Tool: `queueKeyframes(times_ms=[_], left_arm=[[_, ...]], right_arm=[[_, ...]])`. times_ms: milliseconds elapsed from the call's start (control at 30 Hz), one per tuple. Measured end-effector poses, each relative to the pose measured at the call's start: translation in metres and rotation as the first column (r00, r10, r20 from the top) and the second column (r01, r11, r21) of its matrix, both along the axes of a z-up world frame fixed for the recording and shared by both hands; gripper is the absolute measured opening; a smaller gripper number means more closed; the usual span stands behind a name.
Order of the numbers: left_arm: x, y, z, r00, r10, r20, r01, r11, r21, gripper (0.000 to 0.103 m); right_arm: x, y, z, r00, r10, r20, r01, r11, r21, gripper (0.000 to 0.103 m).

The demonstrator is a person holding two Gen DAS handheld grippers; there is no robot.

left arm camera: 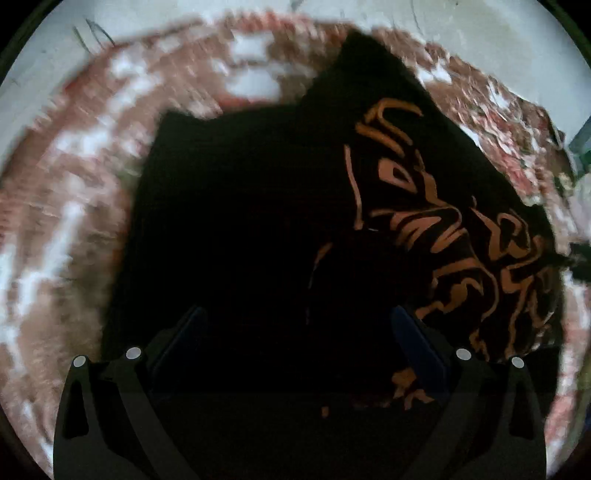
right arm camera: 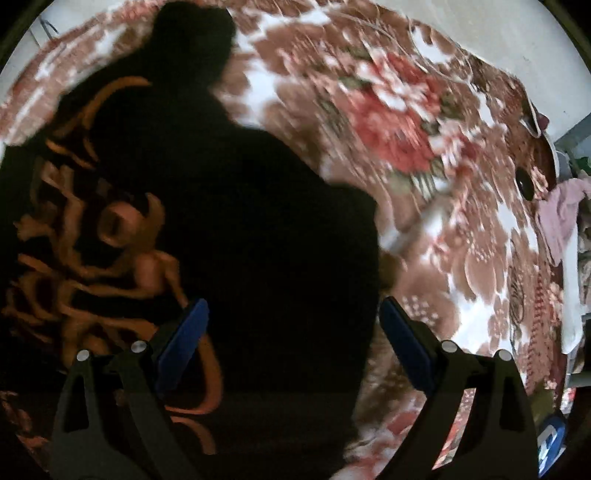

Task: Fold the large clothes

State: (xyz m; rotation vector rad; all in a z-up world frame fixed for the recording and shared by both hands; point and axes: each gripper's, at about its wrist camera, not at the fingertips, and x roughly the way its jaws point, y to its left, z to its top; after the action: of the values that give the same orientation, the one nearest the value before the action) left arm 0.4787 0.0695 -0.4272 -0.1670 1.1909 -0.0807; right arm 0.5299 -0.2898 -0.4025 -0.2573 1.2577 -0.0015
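A large black garment (left arm camera: 251, 206) with an orange line print (left arm camera: 436, 229) lies spread on a floral blanket (left arm camera: 74, 192). My left gripper (left arm camera: 295, 321) is open above the plain black part, with nothing between its blue pads (left arm camera: 417, 343). In the right wrist view the same garment (right arm camera: 280, 236) fills the left and middle, its orange print (right arm camera: 110, 254) at the left. My right gripper (right arm camera: 291, 314) is open over the garment's right edge, empty. Both views are motion-blurred.
The brown, red and white floral blanket (right arm camera: 424, 155) covers the bed to the right of the garment. A pink cloth (right arm camera: 561, 210) and other clutter lie at the bed's far right edge. A pale wall (left arm camera: 480, 26) stands behind the bed.
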Motion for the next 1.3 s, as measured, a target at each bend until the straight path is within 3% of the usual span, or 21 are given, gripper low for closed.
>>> queueKeyframes(times_ms=[33,100,167,300,400,467,600,633,667,767,833,967,1033,1167,1300], left_arm=[[0.005,-0.001,-0.006,0.999,-0.026,-0.03,0.025,0.999,-0.033,0.091],[0.013,-0.007,-0.014,0.994,-0.09,-0.059,0.083,0.991,-0.105,0.065],[0.017,-0.012,-0.019,0.988,-0.118,-0.097,0.104,0.986,-0.132,0.021],[0.017,-0.008,-0.015,0.988,-0.096,-0.122,0.084,0.991,-0.102,0.006],[0.016,0.009,0.008,0.995,-0.054,-0.086,0.048,0.997,-0.065,0.006],[0.016,0.022,0.019,0.998,-0.035,-0.056,0.035,0.999,0.004,0.006],[0.027,0.037,0.005,0.997,-0.024,-0.078,0.024,1.0,-0.002,0.011],[0.029,0.033,-0.001,0.996,-0.022,-0.084,0.023,1.0,0.017,0.02],[0.03,0.03,-0.007,0.996,-0.016,-0.083,0.02,0.998,0.055,0.04],[0.023,0.03,-0.001,0.999,0.025,-0.046,-0.02,0.994,0.105,0.073],[0.013,0.029,0.018,1.0,0.025,0.004,-0.026,0.993,0.117,0.081],[-0.009,0.001,0.06,0.994,-0.046,0.097,0.031,0.989,0.147,0.092],[-0.011,-0.018,0.066,0.99,-0.085,0.109,0.069,0.988,0.14,0.094],[-0.016,-0.059,0.045,0.982,-0.156,0.104,0.138,0.978,0.158,0.094],[-0.01,-0.077,0.001,0.974,-0.217,0.064,0.197,0.953,0.231,0.094]], right_arm=[[-0.001,-0.007,-0.005,1.0,-0.001,0.008,0.001,1.0,0.002,0.099],[-0.001,-0.014,-0.012,1.0,0.013,0.021,-0.013,1.0,0.008,0.098],[-0.004,-0.009,-0.014,0.999,0.033,0.023,-0.033,0.999,0.002,0.098],[-0.002,-0.008,-0.013,0.999,0.028,0.016,-0.028,0.999,0.028,0.098],[-0.003,-0.004,-0.008,0.999,0.041,0.0,-0.041,0.996,0.073,0.098],[-0.004,0.003,-0.005,0.997,0.071,-0.006,-0.07,0.991,0.111,0.098],[-0.004,0.017,-0.021,0.993,0.122,-0.004,-0.121,0.99,0.073,0.098],[-0.003,0.015,-0.026,0.994,0.113,-0.005,-0.112,0.99,0.08,0.098],[-0.003,0.012,-0.029,0.995,0.103,-0.005,-0.102,0.99,0.094,0.098],[-0.007,0.005,-0.025,0.997,0.07,0.011,-0.071,0.987,0.144,0.098],[-0.013,0.005,-0.01,0.997,0.067,0.049,-0.073,0.986,0.146,0.098],[-0.025,0.018,0.017,0.992,0.081,0.099,-0.099,0.978,0.186,0.098],[-0.03,0.03,0.023,0.992,0.086,0.088,-0.102,0.974,0.203,0.098],[-0.043,0.061,0.029,0.984,0.143,0.102,-0.163,0.96,0.23,0.098],[-0.047,0.083,0.003,0.977,0.191,0.091,-0.204,0.964,0.168,0.098]])
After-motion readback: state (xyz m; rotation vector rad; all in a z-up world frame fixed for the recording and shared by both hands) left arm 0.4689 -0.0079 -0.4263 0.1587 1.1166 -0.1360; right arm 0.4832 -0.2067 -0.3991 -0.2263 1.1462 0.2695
